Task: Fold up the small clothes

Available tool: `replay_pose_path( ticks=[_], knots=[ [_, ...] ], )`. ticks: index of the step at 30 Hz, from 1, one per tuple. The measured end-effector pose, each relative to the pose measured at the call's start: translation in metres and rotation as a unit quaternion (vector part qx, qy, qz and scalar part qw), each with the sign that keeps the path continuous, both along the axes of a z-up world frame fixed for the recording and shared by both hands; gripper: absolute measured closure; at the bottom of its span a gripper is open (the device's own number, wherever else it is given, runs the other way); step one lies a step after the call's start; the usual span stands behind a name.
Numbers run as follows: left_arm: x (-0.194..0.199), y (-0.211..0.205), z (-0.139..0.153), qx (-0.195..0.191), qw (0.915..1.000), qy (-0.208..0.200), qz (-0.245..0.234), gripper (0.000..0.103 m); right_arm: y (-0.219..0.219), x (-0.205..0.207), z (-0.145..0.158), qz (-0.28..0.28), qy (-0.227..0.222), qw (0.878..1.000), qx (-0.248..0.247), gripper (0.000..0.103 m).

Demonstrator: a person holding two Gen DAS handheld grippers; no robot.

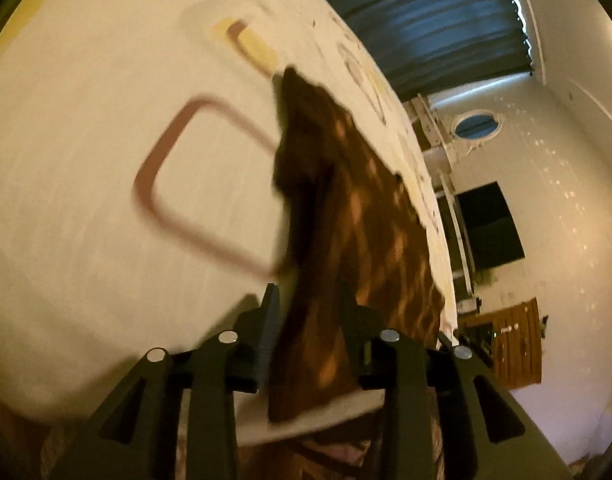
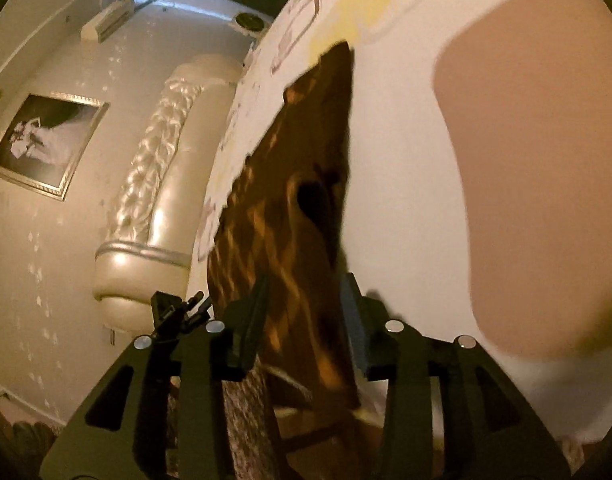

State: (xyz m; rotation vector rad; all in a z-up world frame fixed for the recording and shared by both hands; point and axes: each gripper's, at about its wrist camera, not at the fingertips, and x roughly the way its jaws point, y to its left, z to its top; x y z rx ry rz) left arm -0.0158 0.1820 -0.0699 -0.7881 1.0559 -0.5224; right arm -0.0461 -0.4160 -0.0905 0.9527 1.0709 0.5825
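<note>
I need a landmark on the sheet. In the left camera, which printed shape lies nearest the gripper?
The large dark-red outline square, its right edge hidden under the brown cloth; the yellow-and-red shape lies farther off.

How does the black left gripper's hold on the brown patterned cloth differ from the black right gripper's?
The left gripper has the brown patterned cloth lying nearer its right finger; the right gripper has it nearer the middle. The cloth runs up and left in the left wrist view, up and right in the right. Both stand open, the cloth between their fingers, over the white sheet.
</note>
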Motion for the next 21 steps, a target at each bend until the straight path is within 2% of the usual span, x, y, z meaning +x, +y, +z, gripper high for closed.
replay_pose_path(
  ticks=[4, 8, 16, 21],
  knots=[
    [-0.018, -0.003, -0.01, -0.004, 0.9998, 0.014, -0.014, 0.07, 0.006, -0.019, -0.009, 0.029, 0.016, 0.999, -0.005, 0.062],
    [-0.021, -0.006, -0.014, -0.02, 0.9995, 0.018, -0.017, 0.062, 0.011, -0.028, -0.015, 0.041, 0.02, 0.999, 0.01, 0.06],
    [-0.025, -0.022, -0.022, -0.043, 0.9985, 0.019, -0.027, 0.061, 0.034, -0.022, -0.019, 0.065, 0.023, 0.997, 0.03, 0.058],
    [-0.026, -0.025, -0.022, -0.036, 0.9989, 0.014, -0.026, 0.062, 0.044, -0.022, -0.021, 0.072, 0.022, 0.996, 0.04, 0.058]
  ],
)
